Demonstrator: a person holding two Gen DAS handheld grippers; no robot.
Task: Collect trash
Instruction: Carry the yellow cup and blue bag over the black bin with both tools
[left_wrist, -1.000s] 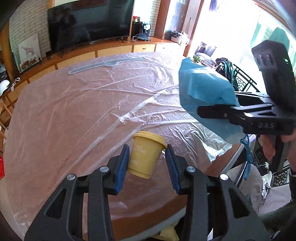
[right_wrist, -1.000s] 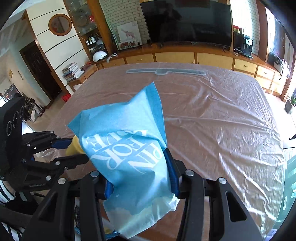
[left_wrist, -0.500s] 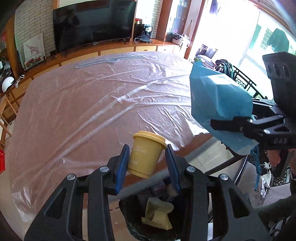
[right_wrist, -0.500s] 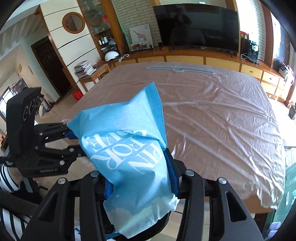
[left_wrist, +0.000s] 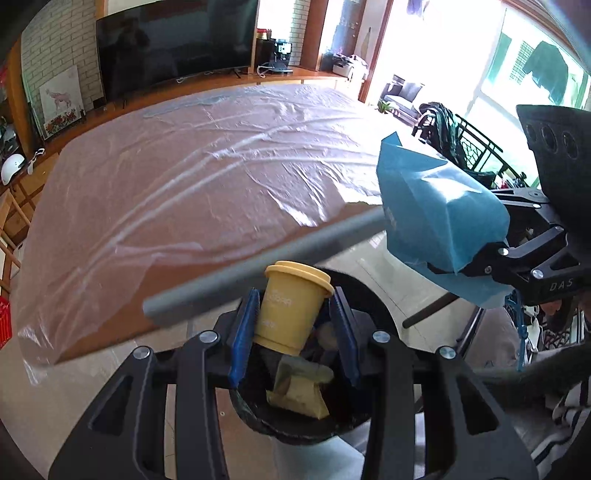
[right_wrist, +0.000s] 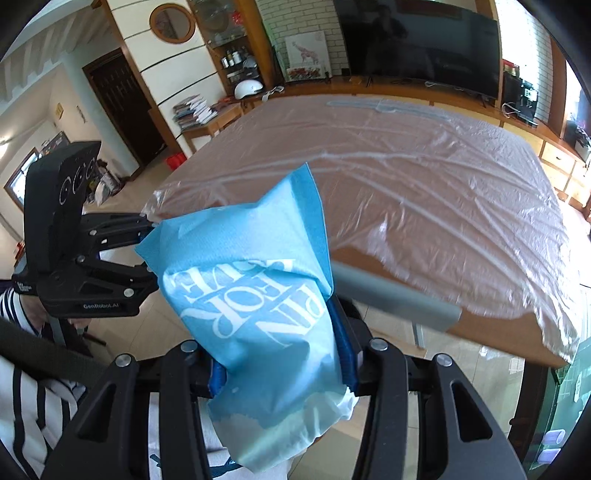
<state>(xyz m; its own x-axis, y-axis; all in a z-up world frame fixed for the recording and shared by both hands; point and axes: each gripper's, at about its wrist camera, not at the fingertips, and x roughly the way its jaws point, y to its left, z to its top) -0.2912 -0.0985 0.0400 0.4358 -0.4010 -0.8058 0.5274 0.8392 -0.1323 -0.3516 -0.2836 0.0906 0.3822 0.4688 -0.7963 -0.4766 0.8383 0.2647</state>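
Observation:
My left gripper (left_wrist: 293, 321) is shut on a small yellow cup (left_wrist: 291, 306) and holds it tilted above a black-lined trash bin (left_wrist: 354, 421) with crumpled paper trash (left_wrist: 299, 387) inside. My right gripper (right_wrist: 280, 347) is shut on a blue paper packet (right_wrist: 255, 314) with white lettering. That packet also shows in the left wrist view (left_wrist: 436, 210), to the right of the bin and higher. The left gripper body shows in the right wrist view (right_wrist: 92, 266) at the left.
A large table under clear plastic sheeting (left_wrist: 184, 184) lies ahead of both grippers, with its near edge (left_wrist: 258, 266) just past the bin. A TV (left_wrist: 173, 44) and a wooden sideboard stand beyond. A chair (left_wrist: 476, 147) is at the right.
Both grippers have drawn back off the table's edge with their loads. The trash bin has come into view under the yellow cup.

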